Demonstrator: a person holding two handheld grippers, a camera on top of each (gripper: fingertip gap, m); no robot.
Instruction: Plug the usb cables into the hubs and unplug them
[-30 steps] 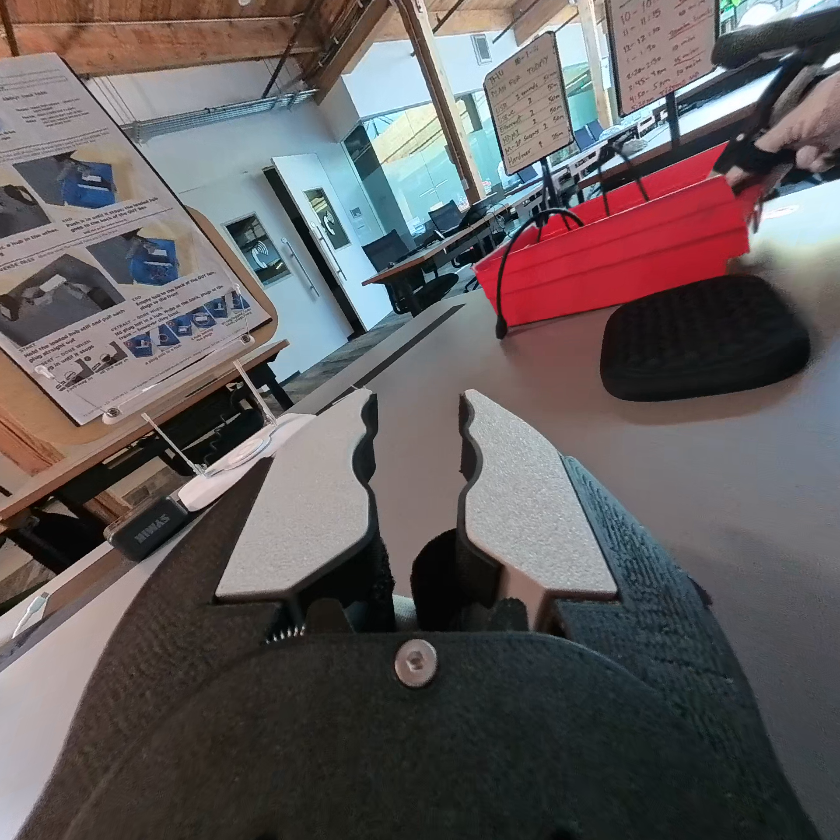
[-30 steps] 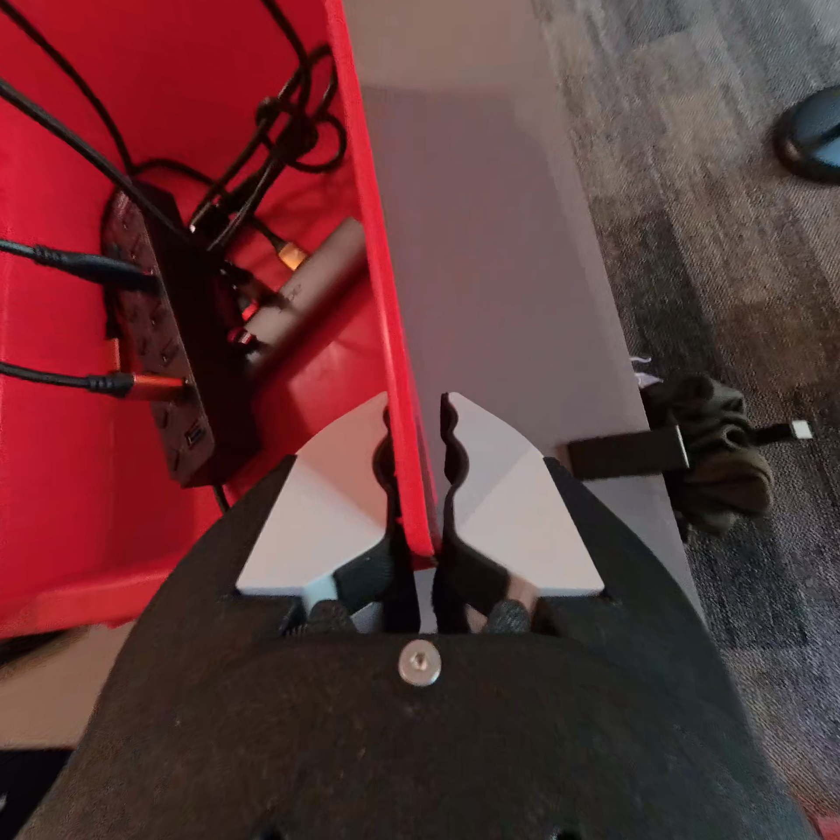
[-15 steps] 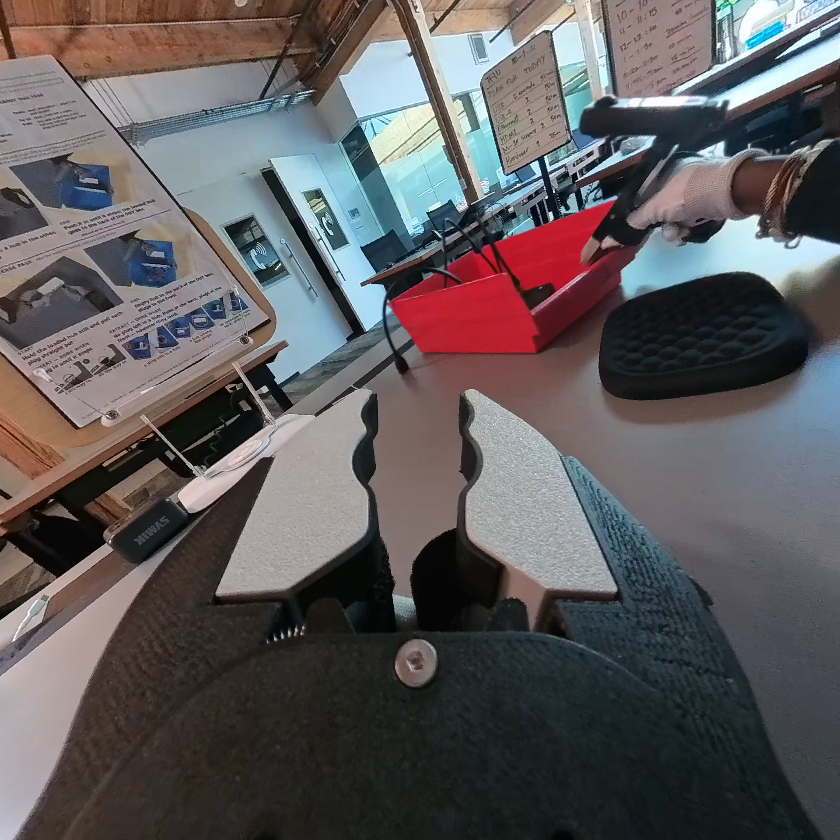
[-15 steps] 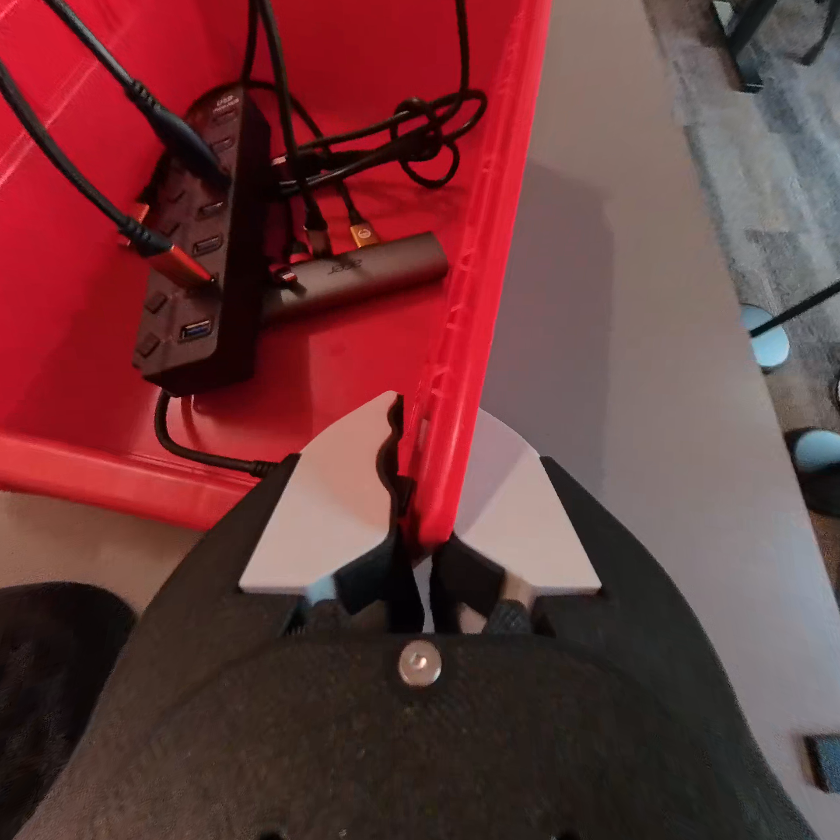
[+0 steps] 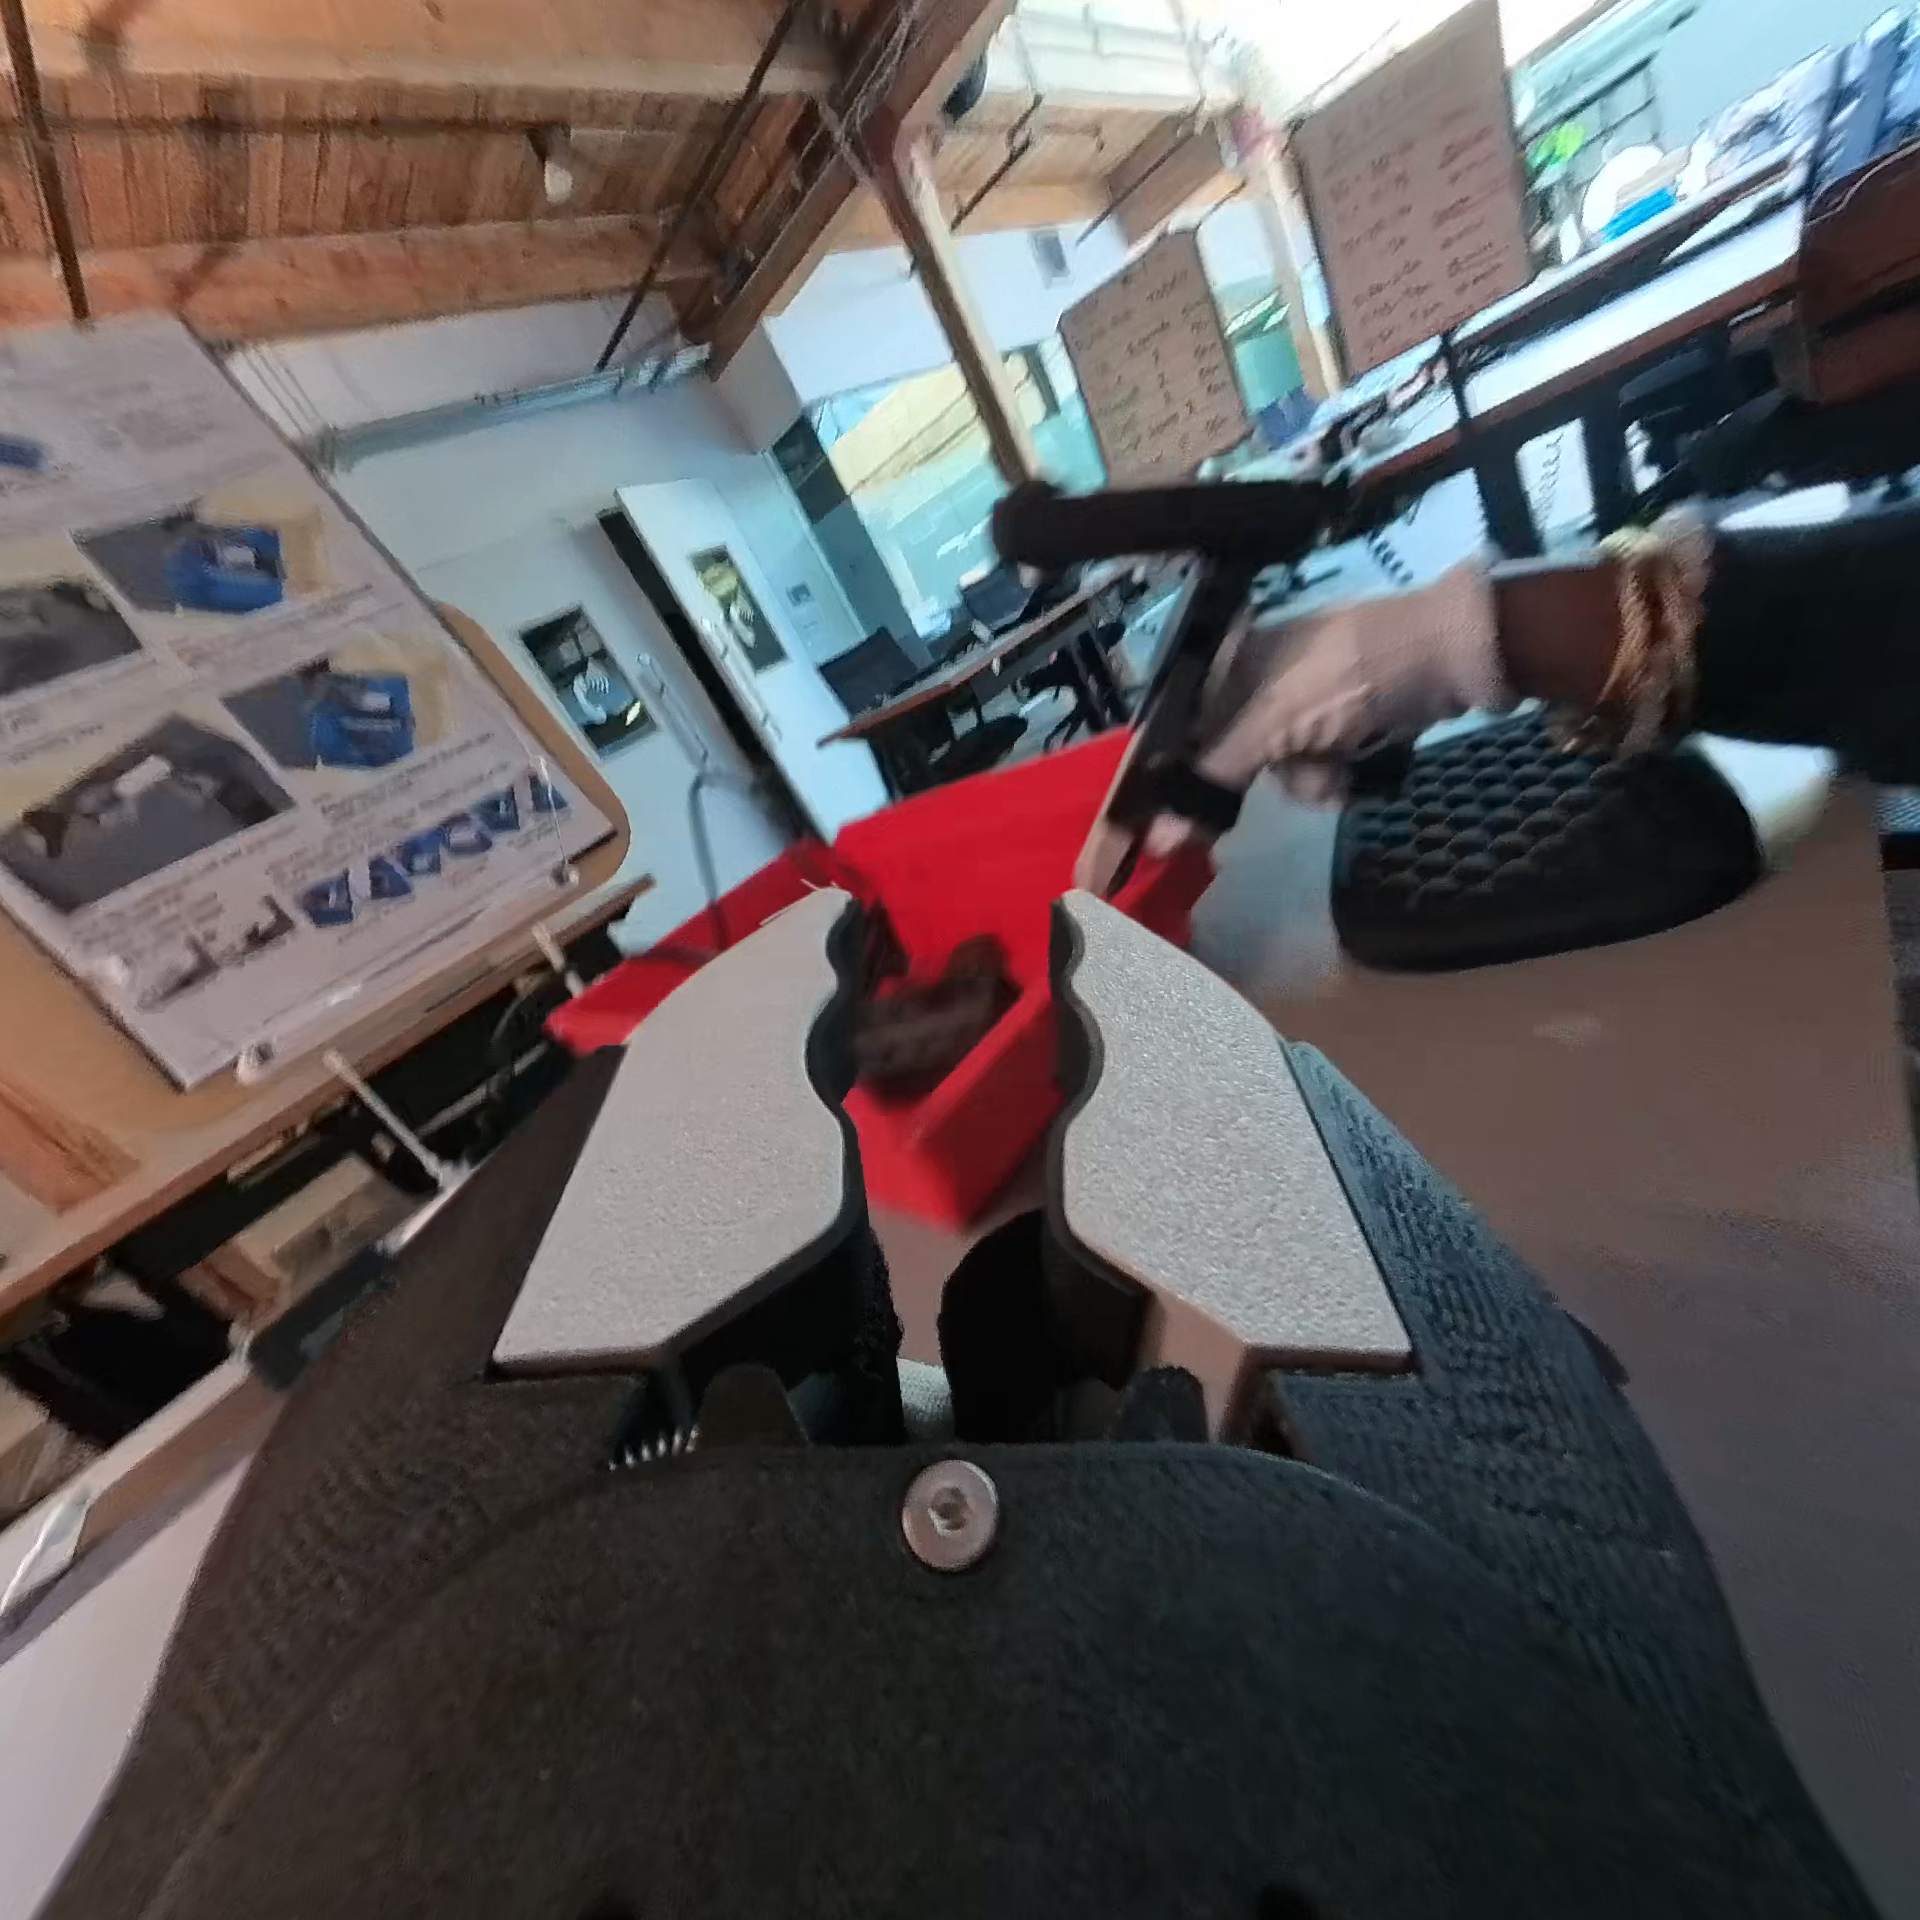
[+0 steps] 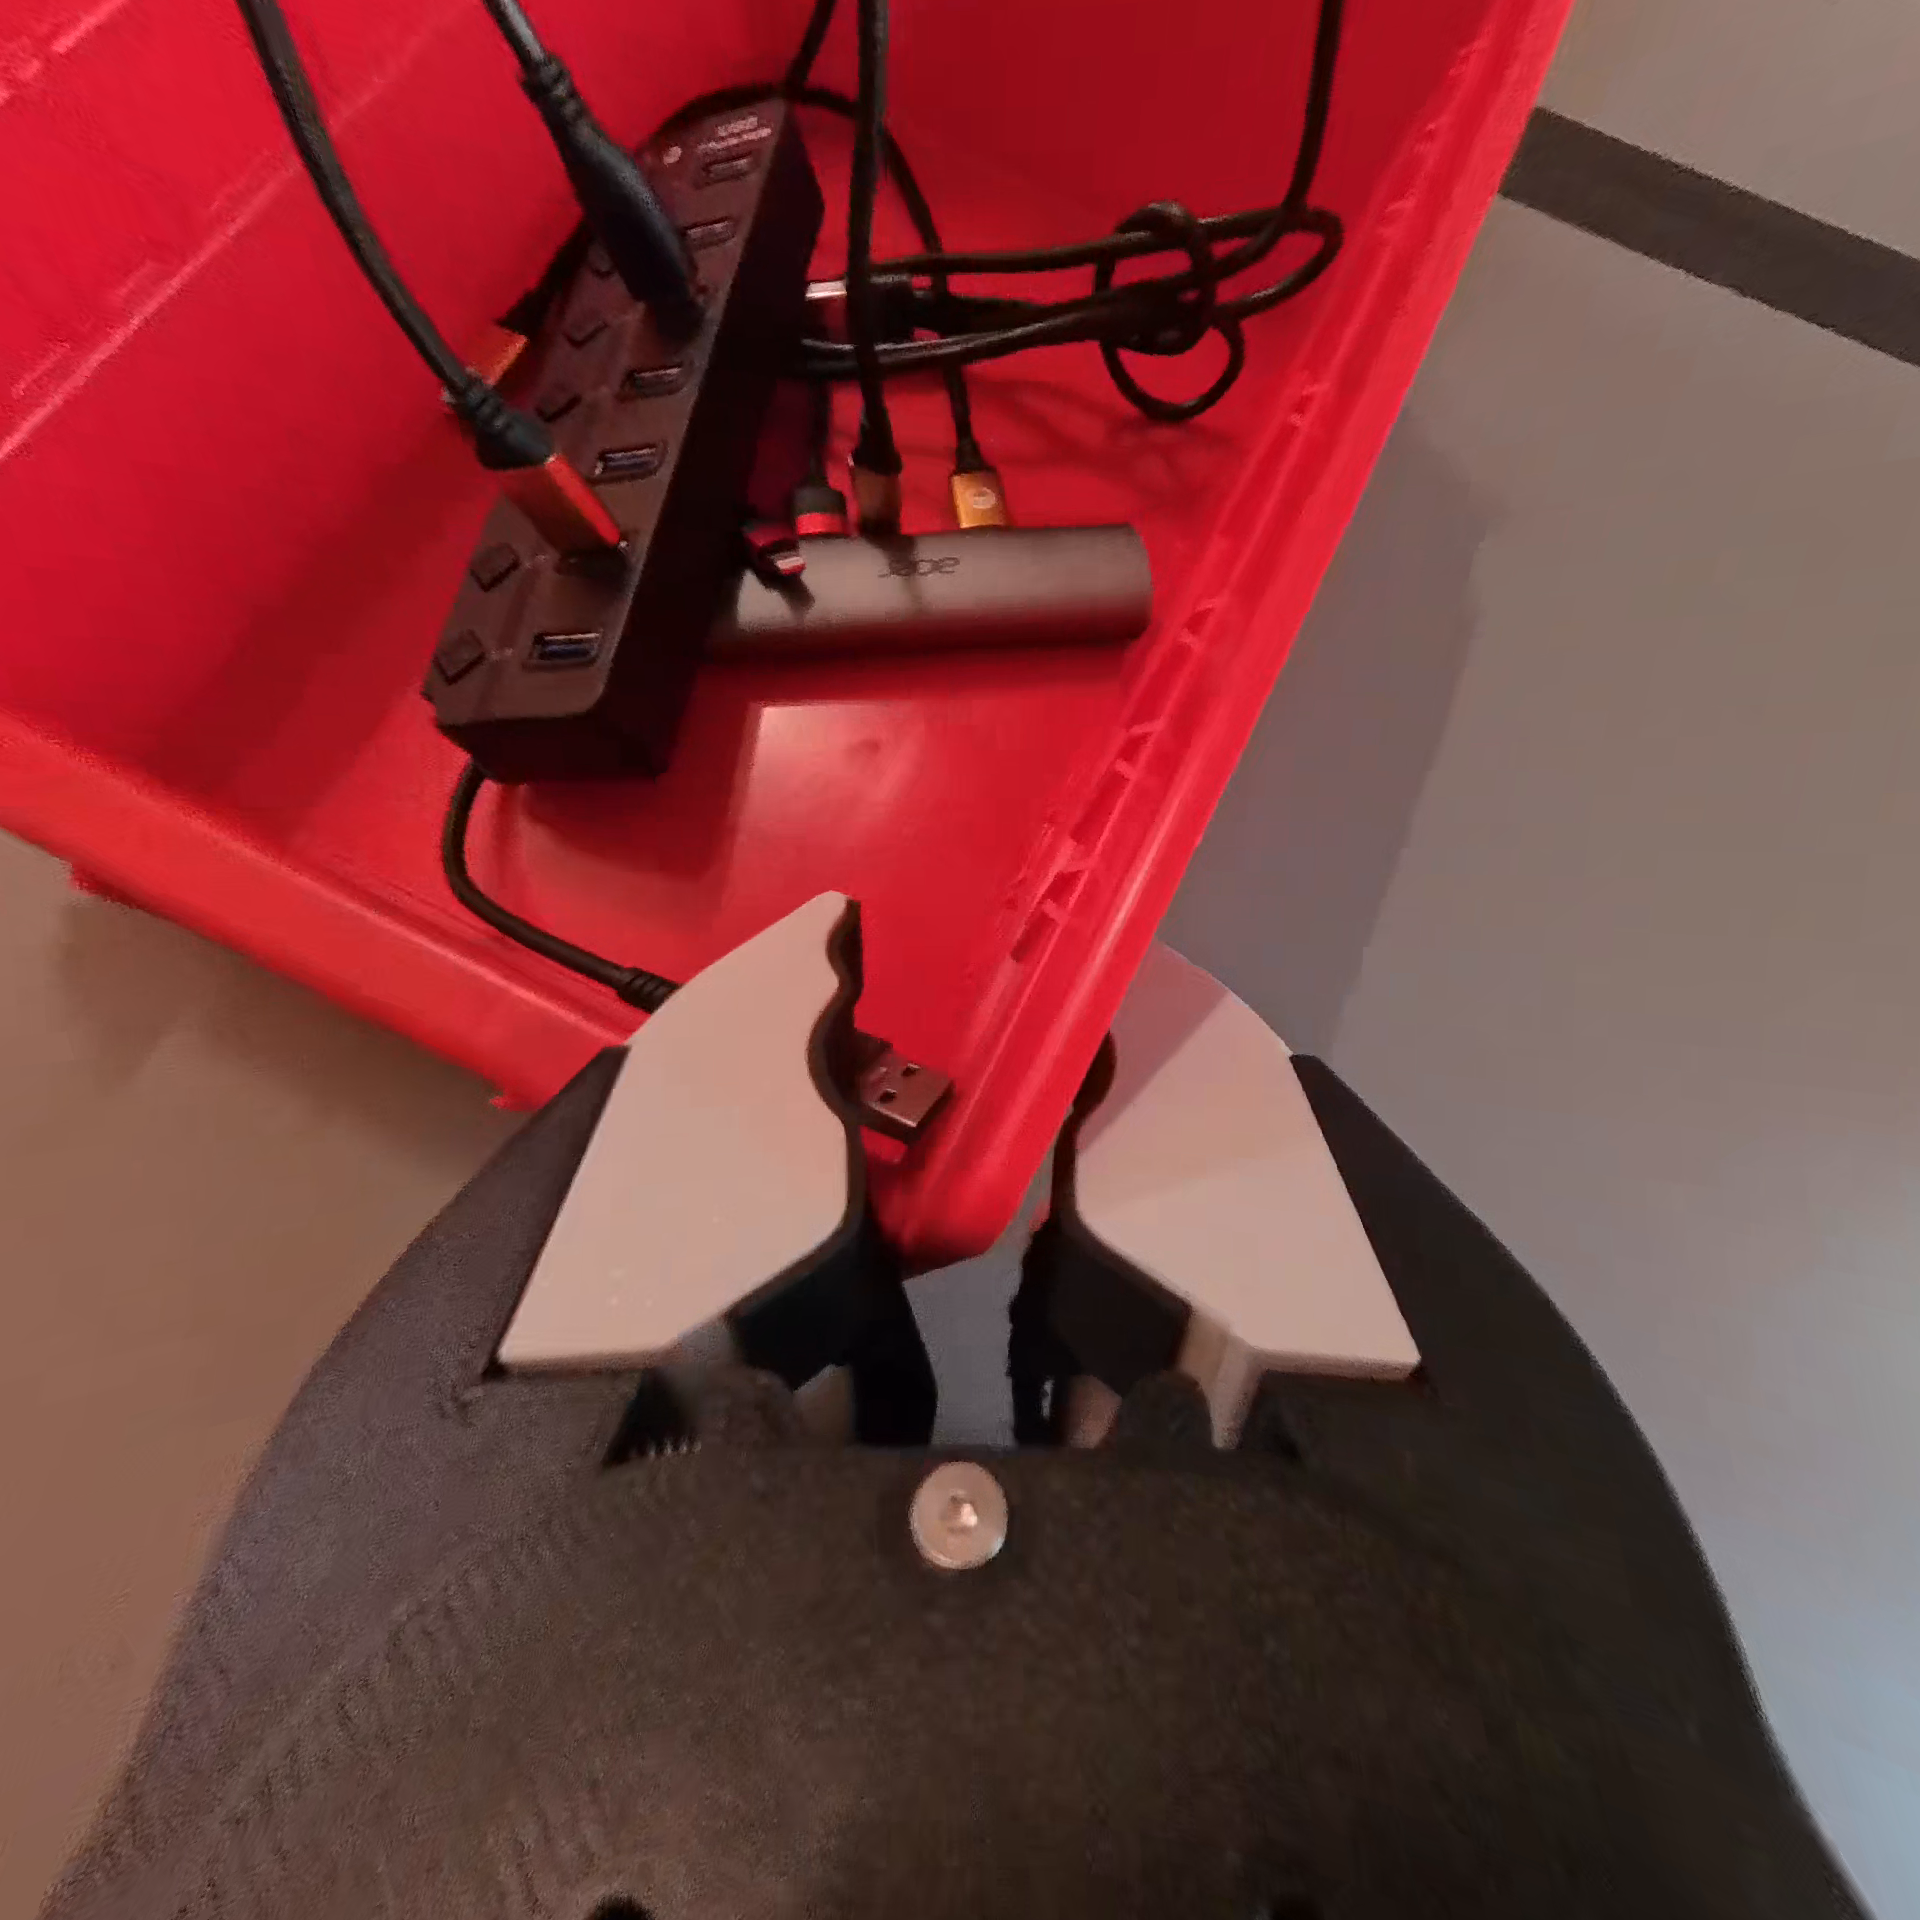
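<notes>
behind red bin point(image 6: 1195, 790) wall: right tongs' point(image 6: 997, 1049) outer finger half-hidden.

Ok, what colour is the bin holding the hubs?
Red bin, clearest in the right wrist view.

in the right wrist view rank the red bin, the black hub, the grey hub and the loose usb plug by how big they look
As they look, largest first:
1. red bin
2. black hub
3. grey hub, shorter and slimmer than the black one
4. loose USB plug, smallest even though it lies nearest the camera
</notes>
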